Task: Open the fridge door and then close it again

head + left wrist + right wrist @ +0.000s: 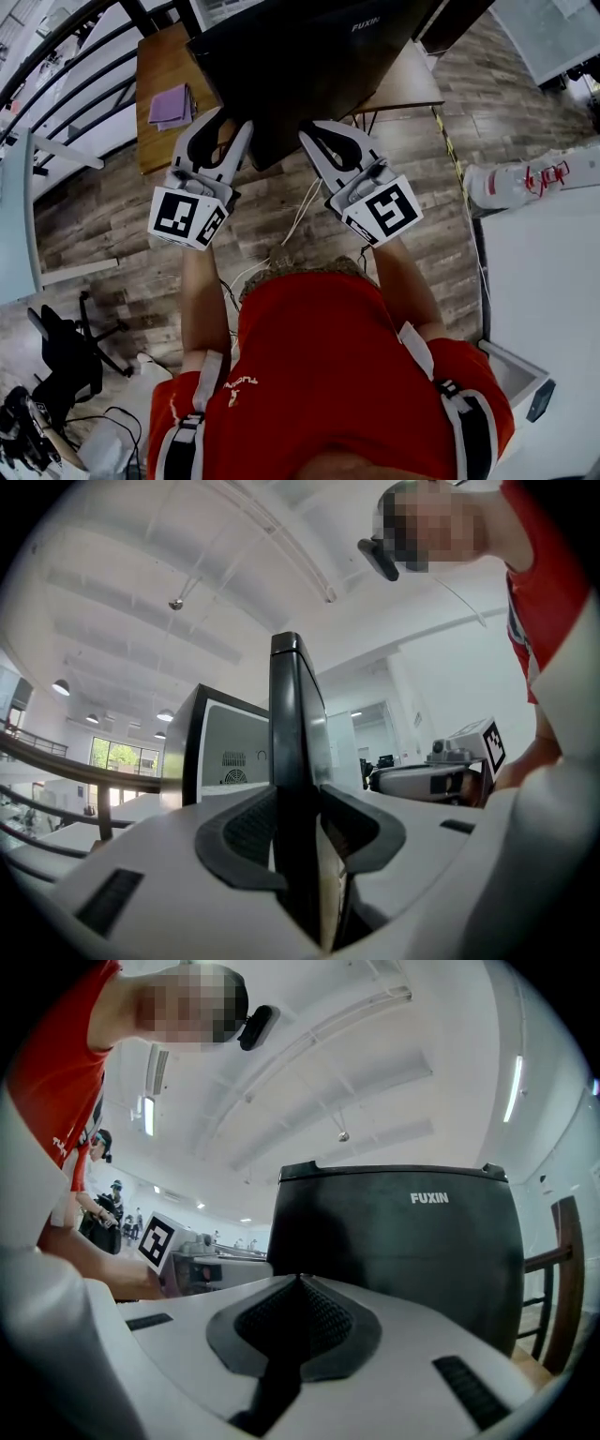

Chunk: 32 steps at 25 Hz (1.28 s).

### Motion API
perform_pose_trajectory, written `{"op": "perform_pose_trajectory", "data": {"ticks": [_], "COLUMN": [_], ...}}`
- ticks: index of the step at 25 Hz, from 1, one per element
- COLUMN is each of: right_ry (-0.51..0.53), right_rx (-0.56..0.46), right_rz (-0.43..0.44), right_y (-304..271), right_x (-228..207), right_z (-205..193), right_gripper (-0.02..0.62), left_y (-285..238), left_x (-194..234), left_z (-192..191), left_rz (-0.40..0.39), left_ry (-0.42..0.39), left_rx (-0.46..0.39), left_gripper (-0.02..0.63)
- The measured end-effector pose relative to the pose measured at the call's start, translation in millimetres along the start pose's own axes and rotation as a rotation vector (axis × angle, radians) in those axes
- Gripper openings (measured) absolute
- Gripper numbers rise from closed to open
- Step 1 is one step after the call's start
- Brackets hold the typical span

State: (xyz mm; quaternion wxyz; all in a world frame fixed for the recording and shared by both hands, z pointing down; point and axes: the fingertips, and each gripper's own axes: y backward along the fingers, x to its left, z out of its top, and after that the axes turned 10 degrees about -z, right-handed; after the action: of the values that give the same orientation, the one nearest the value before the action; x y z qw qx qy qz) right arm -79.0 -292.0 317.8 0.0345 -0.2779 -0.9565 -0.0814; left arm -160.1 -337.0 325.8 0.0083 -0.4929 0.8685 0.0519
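Observation:
A black FUXIN mini fridge stands on a wooden table (159, 141), and its door (309, 66) is swung out toward me. In the left gripper view the door (286, 714) shows edge-on, with the fridge's grey vented inside (225, 742) behind it. My left gripper (232, 119) (298, 799) has that edge between its jaws, both pads against it. My right gripper (314, 128) (300, 1279) is shut and empty. Its tip is at the door's front face (394, 1241), below the logo. Each gripper's marker cube shows in the other's view.
A purple cloth (171, 105) lies on the table left of the fridge. A dark railing (56, 56) runs at the upper left. A white counter (544, 281) with a white bottle-like object (511, 183) stands at the right. Cables (300, 211) trail on the wood floor; a black chair (66, 356) is at the lower left.

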Motion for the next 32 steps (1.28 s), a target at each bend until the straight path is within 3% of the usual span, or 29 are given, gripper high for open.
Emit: {"op": "perform_pose_trajectory", "data": {"ticks": [9, 16, 21, 32], "right_ry": [-0.007, -0.036, -0.052, -0.143], "right_rx": [-0.021, -0.039, -0.058, -0.097], "right_rz": [0.081, 0.137, 0.161, 0.120], "right_y": [53, 108, 156, 236], "right_x": [-9, -12, -23, -54], "right_z": [14, 25, 33, 62], "right_gripper": [0.029, 0.034, 0.086, 0.206], "left_y": [9, -5, -23, -64], "left_x": [-63, -131, -187, -283], "left_z": [3, 7, 9, 16], "left_rz": [0.080, 0.094, 0.081, 0.036], "left_ry": [0.021, 0.027, 0.019, -0.014], "left_rx": [-0.045, -0.051, -0.060, -0.044], "left_gripper": [0.133, 0.127, 0.124, 0.111]}}
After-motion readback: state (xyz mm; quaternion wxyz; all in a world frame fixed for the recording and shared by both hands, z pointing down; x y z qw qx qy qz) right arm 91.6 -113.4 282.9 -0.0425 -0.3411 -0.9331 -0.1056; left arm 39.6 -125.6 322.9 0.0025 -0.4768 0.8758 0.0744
